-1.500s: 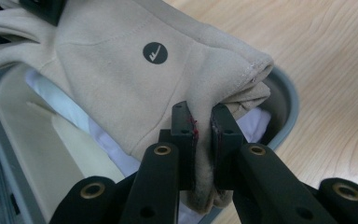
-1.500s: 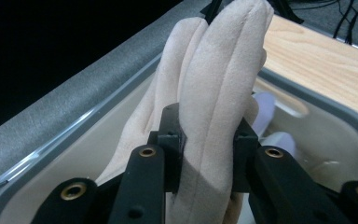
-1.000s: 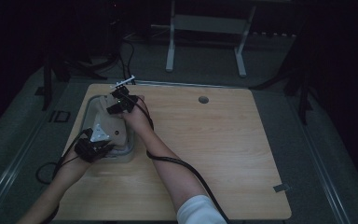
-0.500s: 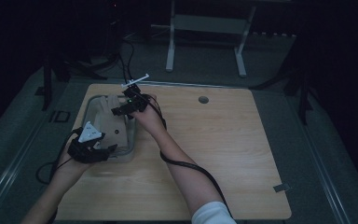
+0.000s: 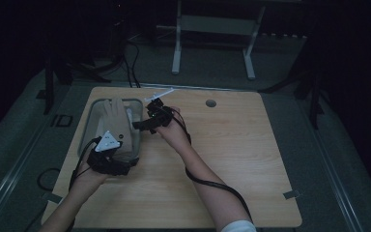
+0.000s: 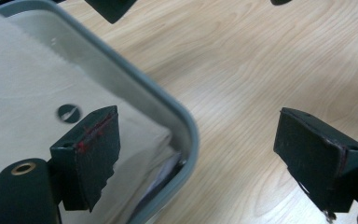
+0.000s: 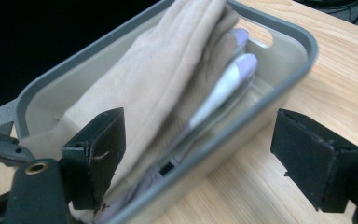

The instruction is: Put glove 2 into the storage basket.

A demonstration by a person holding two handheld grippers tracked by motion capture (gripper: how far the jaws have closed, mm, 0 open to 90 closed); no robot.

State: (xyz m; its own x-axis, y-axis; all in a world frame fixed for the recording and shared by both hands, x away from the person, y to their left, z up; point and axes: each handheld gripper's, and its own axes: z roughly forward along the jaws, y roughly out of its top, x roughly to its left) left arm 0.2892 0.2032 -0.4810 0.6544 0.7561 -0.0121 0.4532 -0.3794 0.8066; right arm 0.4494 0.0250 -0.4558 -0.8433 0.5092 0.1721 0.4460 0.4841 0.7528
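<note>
The left gripper [image 5: 118,152] sits at the lower left of the high view, over the near corner of the grey bin [image 5: 88,126]. Its jaws have just been opening and now stand spread, nothing pinched between them; in the left gripper view one jaw hangs over the beige gloves [image 6: 32,107] and the other over bare wood. The right gripper [image 5: 142,124] is at the bin's right wall, just left of frame centre, jaws likewise spread after opening, straddling the rim [image 7: 242,126] with nothing held. The gloves [image 7: 158,79] lie stacked inside the bin, fingers toward the far end, with a pale lilac glove [image 7: 235,65] under the beige ones.

The likely trouble: a jaw that hangs inside the wall could catch the rim or a glove edge as the hand pulls away, dragging the light bin or lifting a glove back out. The trailing cables could also snag a corner.

The table [image 5: 251,159] is open wood across the centre and right of the frame, ample room to withdraw. The bin stands near the table's left edge, leaving little margin there.
</note>
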